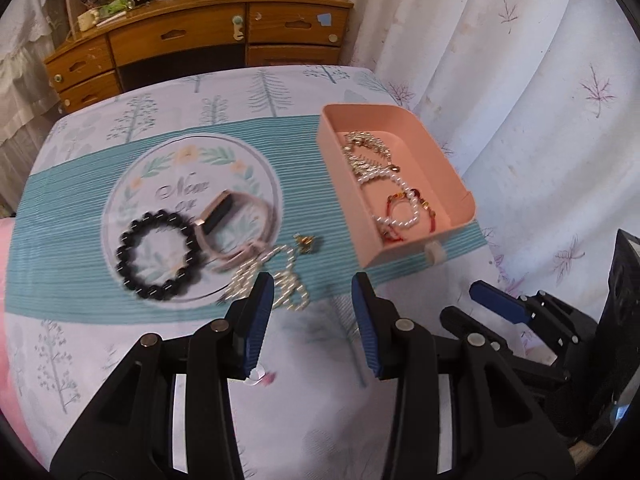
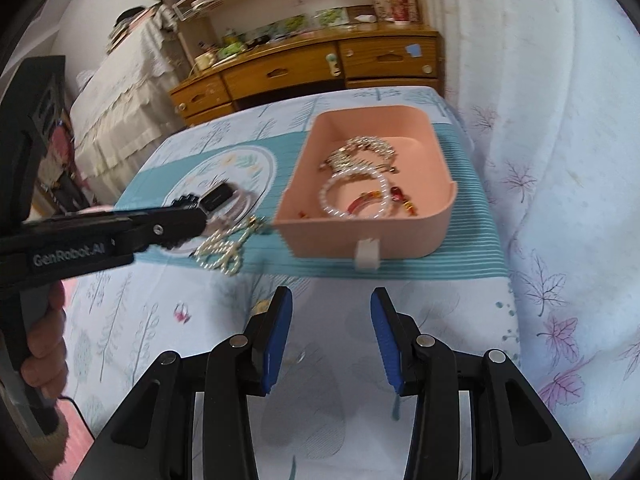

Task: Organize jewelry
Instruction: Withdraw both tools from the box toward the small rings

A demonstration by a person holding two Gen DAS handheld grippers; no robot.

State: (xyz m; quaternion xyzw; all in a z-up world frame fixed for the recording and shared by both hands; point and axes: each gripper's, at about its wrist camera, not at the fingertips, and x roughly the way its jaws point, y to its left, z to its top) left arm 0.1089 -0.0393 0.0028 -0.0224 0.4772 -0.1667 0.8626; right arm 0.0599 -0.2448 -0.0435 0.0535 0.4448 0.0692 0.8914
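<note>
You had the job partly done. The pink box (image 1: pixel 400 184) on the teal mat (image 1: pixel 60 208) already held a pearl bracelet (image 2: pixel 352 194), a red string piece (image 1: pixel 394 216) and a gold chain (image 1: pixel 366 152). Left on the mat were the black bead bracelet (image 1: pixel 158 256), the band watch (image 1: pixel 224 216) and a pearl necklace (image 1: pixel 272 276). Your left claw (image 1: pixel 312 296) stood wide and empty near the necklace; your right claw (image 2: pixel 330 312) was wide too, short of the box.

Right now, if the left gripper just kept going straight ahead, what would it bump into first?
Probably the pearl necklace lying just past the open left gripper, before the pink tray, though depth is hard to judge here.
</note>
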